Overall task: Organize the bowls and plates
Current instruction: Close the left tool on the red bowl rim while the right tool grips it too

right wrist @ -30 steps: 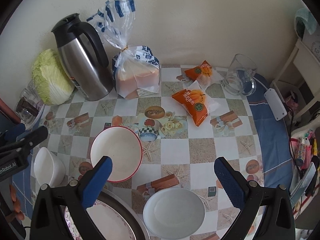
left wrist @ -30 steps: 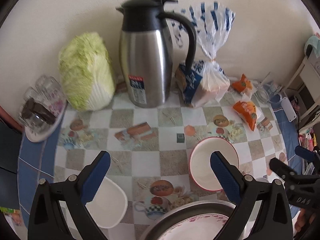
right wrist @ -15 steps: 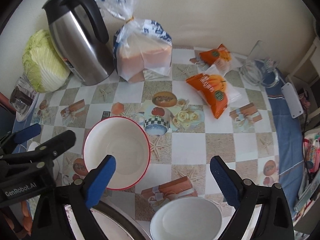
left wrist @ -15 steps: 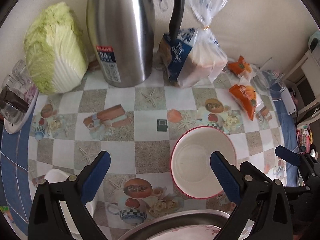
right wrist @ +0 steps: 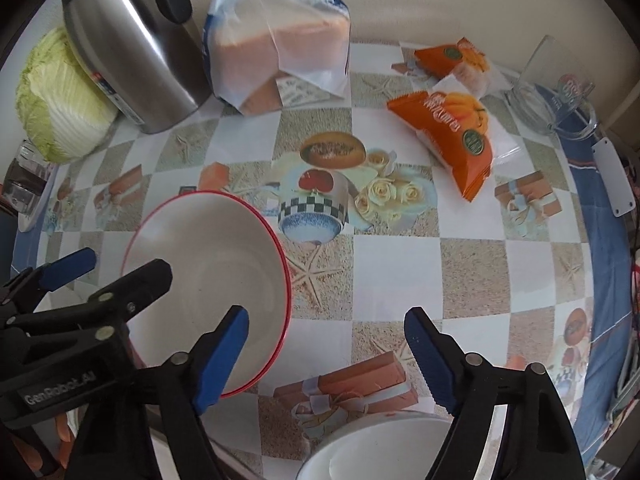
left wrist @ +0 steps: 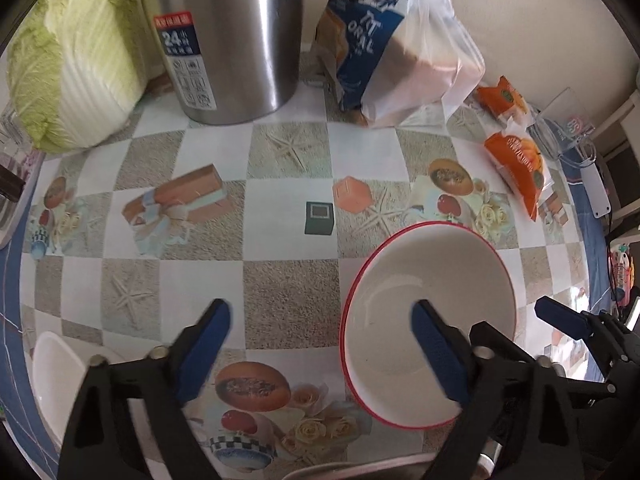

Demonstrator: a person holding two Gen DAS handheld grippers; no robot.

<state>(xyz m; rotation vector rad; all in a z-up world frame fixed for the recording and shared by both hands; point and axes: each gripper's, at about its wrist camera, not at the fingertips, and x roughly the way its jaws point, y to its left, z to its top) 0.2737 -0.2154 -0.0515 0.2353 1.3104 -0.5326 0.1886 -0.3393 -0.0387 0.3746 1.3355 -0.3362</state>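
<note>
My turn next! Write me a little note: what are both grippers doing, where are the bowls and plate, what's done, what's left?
Left gripper: open, empty, its right finger over the red-rimmed bowl.
Right gripper: open, empty, its left finger over that same bowl's rim.
Small white bowl sits at the near edge under the right gripper. Another white bowl sits near left. A plate rim barely shows at the near edge.
Done: nothing stacked yet.
Left: probably grab the red-rimmed bowl, then gather bowls and plate together.

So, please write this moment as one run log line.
left gripper: open, at red-rimmed bowl | right gripper: open, empty | bowl: on table
</note>
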